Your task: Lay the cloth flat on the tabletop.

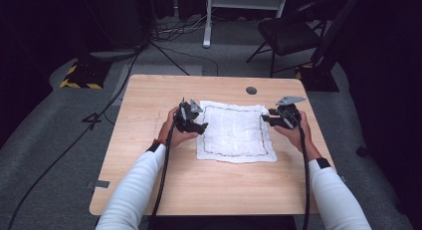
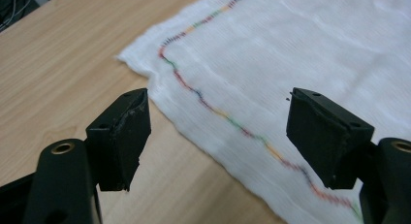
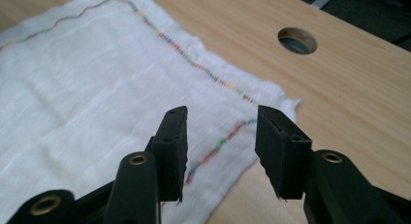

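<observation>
A white cloth (image 1: 234,133) with a coloured stitched border lies flat on the wooden table (image 1: 149,190). My left gripper (image 1: 199,126) sits at the cloth's left edge, held in the left hand. In the left gripper view my left gripper (image 2: 215,132) is open above the cloth's edge (image 2: 203,122), with nothing between the jaws. My right gripper (image 1: 266,119) is at the cloth's far right corner. In the right gripper view my right gripper (image 3: 220,146) stands open over that corner of the cloth (image 3: 232,117), not pinching it.
A round cable hole (image 1: 251,90) is in the table behind the cloth, also seen as the hole (image 3: 297,40) in the right gripper view. A black folding chair (image 1: 288,33) and cables on the floor lie beyond the table. Bare wood surrounds the cloth.
</observation>
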Demonstrator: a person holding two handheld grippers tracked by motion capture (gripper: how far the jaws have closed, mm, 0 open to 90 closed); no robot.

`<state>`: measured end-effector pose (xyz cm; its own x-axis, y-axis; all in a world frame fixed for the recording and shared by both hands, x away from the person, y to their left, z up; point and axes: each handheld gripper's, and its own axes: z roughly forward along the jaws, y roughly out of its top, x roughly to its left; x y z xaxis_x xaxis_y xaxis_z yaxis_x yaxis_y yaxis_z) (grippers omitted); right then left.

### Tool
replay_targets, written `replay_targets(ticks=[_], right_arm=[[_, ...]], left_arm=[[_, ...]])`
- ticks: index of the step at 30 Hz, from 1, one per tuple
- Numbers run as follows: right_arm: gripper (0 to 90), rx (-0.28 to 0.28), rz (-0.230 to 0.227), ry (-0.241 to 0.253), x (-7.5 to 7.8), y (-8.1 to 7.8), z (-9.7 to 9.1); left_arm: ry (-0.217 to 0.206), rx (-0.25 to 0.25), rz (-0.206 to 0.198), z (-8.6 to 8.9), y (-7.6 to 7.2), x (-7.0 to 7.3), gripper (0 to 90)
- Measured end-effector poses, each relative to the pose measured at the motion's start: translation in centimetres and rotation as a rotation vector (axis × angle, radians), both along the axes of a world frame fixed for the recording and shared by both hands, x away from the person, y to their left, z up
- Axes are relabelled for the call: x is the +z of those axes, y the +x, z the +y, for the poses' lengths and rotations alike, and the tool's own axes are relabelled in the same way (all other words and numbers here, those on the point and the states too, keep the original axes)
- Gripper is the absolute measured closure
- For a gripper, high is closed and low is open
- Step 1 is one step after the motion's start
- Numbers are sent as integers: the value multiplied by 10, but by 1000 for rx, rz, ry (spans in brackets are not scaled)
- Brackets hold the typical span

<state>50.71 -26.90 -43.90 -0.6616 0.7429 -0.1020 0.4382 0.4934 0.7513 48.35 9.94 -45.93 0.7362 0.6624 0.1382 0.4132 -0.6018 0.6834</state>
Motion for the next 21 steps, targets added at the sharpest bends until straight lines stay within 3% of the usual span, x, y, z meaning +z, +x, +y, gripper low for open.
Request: replay_targets(ticks=[1, 2, 5, 7, 11, 18, 21], right_arm=[[549, -2, -1, -20, -1, -5, -1], [546, 6, 4, -22, -3, -10, -3], [521, 40, 25, -9, -7, -25, -7], [517, 57, 27, -4, -12, -34, -9], [518, 89, 47, -42, -22, -47, -7], [517, 89, 77, -72, -33, -61, -11], [512, 95, 88, -111, -40, -65, -12]], left_arm=[[0, 0, 0, 0, 0, 0, 243], [18, -23, 3, 0, -10, -2, 240], [-12, -52, 26, 2, -22, -6, 248], [-10, -65, 33, 3, -26, -6, 248], [2, -94, 46, 3, -37, -11, 242], [75, -86, 80, 2, -45, -26, 234], [65, -79, 81, 4, -48, -28, 244]])
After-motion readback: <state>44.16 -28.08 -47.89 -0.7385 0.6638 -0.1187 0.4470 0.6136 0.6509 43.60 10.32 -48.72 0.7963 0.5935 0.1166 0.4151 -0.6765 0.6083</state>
